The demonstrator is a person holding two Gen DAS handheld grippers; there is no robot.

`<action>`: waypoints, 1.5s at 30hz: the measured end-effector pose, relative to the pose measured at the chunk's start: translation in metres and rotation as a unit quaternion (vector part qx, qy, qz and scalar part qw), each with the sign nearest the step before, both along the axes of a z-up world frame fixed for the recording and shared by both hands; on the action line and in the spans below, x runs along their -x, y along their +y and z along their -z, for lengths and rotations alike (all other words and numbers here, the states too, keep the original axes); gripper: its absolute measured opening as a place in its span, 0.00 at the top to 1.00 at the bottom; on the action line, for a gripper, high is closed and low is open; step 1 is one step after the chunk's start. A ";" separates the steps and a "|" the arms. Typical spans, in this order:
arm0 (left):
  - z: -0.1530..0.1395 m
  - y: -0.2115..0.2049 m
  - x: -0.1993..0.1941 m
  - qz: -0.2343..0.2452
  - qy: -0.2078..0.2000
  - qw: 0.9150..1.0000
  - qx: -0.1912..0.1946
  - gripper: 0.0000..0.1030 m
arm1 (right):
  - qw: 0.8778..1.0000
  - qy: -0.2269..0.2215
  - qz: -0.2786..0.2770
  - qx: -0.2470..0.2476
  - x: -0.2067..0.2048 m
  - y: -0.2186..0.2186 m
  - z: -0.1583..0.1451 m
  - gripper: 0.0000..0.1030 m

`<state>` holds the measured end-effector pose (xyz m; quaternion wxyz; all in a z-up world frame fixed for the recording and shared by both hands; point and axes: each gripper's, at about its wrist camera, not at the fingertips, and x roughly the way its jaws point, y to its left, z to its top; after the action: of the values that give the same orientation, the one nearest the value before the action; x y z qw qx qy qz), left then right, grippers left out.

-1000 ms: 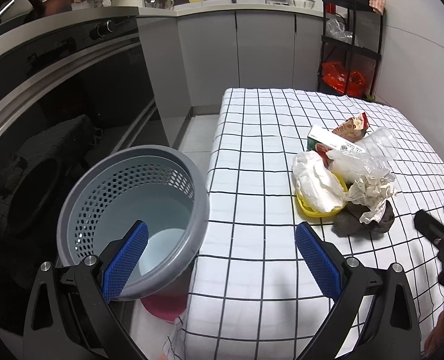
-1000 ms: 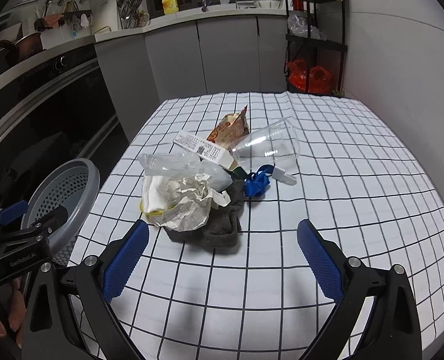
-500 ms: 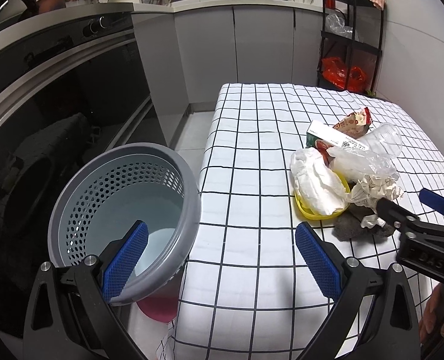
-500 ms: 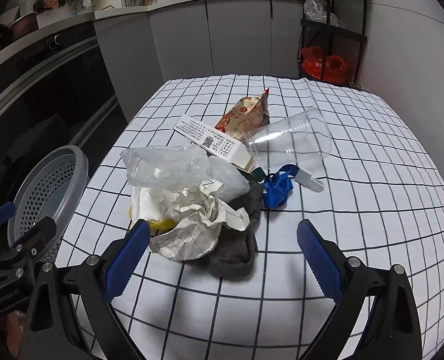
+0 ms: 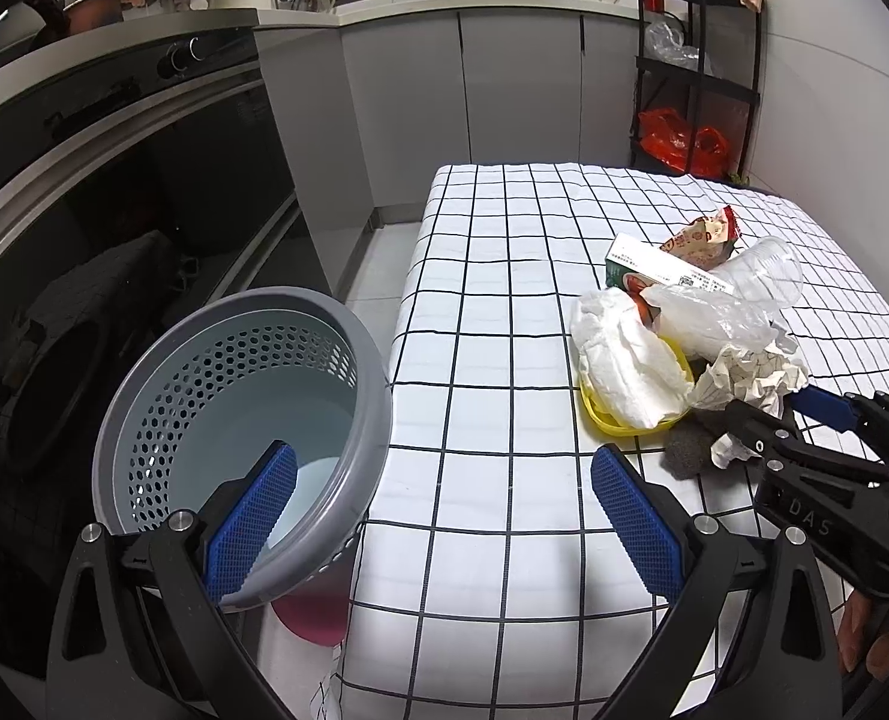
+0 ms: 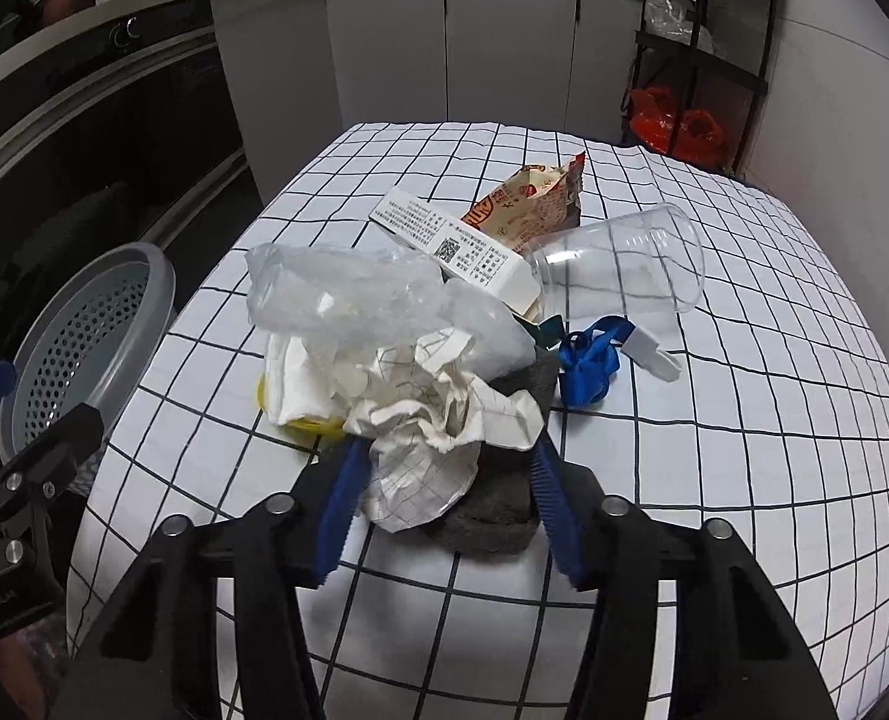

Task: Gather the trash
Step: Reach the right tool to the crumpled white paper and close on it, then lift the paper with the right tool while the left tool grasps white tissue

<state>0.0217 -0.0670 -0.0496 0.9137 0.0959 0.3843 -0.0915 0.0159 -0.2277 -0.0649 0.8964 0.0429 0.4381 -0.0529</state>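
A trash pile lies on the checked table: crumpled paper (image 6: 426, 420), clear plastic bag (image 6: 348, 300), white tissue on a yellow lid (image 5: 624, 360), grey cloth (image 6: 498, 516), carton (image 6: 450, 246), snack wrapper (image 6: 528, 204), clear cup (image 6: 624, 264), blue ribbon (image 6: 588, 366). My right gripper (image 6: 444, 498) is closing around the crumpled paper (image 5: 750, 378), pads on both sides of it. My left gripper (image 5: 438, 516) is open and empty, held over the gap between a grey perforated basket (image 5: 234, 420) and the table edge.
The basket (image 6: 84, 336) stands off the table's left edge, above a pink object (image 5: 312, 618) on the floor. A dark oven front (image 5: 114, 210) is at the left. A black shelf rack (image 5: 696, 60) with red bags stands at the back right.
My right gripper moved forward into the pile and narrowed its jaws around the crumpled paper. My left gripper shifted slightly, staying open beside the basket.
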 end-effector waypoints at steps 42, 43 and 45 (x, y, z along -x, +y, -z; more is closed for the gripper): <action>0.034 -0.078 -0.058 0.042 0.032 0.999 -0.007 0.06 | 0.980 -0.060 0.139 -0.128 0.069 -0.121 -0.037 0.75; 0.036 -0.080 -0.059 0.042 0.029 0.999 -0.010 0.06 | 0.981 -0.059 0.137 -0.127 0.067 -0.120 -0.037 0.75; 0.038 -0.084 -0.062 0.044 0.024 0.999 -0.018 0.06 | 0.982 -0.053 0.134 -0.125 0.063 -0.117 -0.034 0.75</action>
<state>0.0840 -0.1506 -0.0878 0.8974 0.1271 0.4030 -0.1271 -0.0474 -0.3452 -0.0310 0.8907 0.2156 0.3833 -0.1149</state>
